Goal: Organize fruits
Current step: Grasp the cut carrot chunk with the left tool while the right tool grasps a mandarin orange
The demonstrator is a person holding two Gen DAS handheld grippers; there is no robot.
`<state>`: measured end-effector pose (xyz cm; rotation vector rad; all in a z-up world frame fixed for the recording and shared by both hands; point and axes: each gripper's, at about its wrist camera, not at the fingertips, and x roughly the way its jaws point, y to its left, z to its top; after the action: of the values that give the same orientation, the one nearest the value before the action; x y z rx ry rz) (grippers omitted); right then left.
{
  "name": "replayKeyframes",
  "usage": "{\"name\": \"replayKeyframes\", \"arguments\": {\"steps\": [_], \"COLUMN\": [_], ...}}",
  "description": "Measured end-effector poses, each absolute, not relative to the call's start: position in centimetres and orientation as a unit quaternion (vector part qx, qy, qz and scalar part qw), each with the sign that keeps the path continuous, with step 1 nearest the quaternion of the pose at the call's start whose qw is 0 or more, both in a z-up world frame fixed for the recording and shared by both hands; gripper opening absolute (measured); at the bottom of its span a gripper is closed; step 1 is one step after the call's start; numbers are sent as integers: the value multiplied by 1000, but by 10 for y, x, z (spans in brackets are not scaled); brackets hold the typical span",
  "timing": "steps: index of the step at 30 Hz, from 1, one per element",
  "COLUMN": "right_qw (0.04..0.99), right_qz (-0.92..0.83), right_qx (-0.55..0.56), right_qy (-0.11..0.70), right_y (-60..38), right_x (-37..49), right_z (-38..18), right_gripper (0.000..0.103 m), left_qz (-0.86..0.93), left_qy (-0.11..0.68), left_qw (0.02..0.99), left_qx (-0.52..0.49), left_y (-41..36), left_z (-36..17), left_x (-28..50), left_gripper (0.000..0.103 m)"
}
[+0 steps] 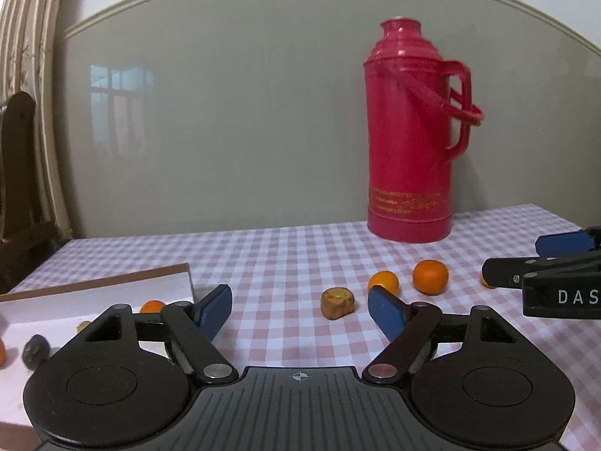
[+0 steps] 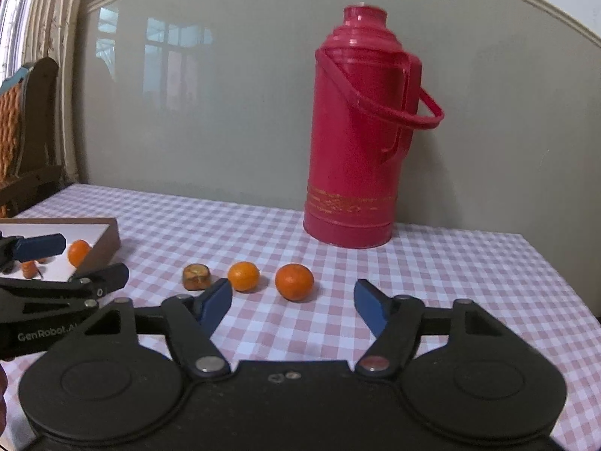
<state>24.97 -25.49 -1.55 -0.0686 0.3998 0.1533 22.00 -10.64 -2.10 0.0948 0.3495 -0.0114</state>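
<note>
Pink-and-white checked cloth [image 2: 432, 263] covers the table in front of a pale green wall panel. At the far left I see a shallow box [image 2: 109, 242] with a white floor and brown walls; one small orange [image 2: 78, 252] lies inside near its right wall, with a few other small pieces I can't identify. My left gripper [image 1: 300, 308] hovers just right of the box, jaws spread wide and holding nothing. Ahead of it on the cloth sits a brownish, shrivelled fruit [image 1: 337, 303], then a yellow-orange mandarin [image 1: 384, 282], then a deeper orange mandarin [image 1: 430, 276], set in a loose row and not touching. Behind them a red thermos [image 2: 358, 131] stands upright by the wall. My right gripper [image 2: 291, 300] is also wide open and empty, with the deeper orange mandarin just beyond its fingertips.
</note>
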Motion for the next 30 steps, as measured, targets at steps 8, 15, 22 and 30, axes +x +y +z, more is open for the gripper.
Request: {"name": "replayKeyframes", "arguments": {"steps": [8,15,22,30], "right_qw": [970,961,955,949], "right_qz": [86,79,87,92], "right_qx": [-28,-30,-25,-13], "right_qy": [227,262,283,303], "right_y": [-251,-248,-247,-246], "right_x": [287,321,350,372], "right_z": [-28,-37,-47,-58], "right_gripper": [53,47,42,37], "left_qz": [-14,-5,-9,-20], "left_qy": [218,244,263,300], "left_qw": [975,969,964,953], "left_qx": [47,42,36,28], "left_y": [-121,-125,-130,-137], "left_z": [-39,-48,-57,-63], "left_x": [260,292,312,333], "left_gripper": [73,65,61,59]}}
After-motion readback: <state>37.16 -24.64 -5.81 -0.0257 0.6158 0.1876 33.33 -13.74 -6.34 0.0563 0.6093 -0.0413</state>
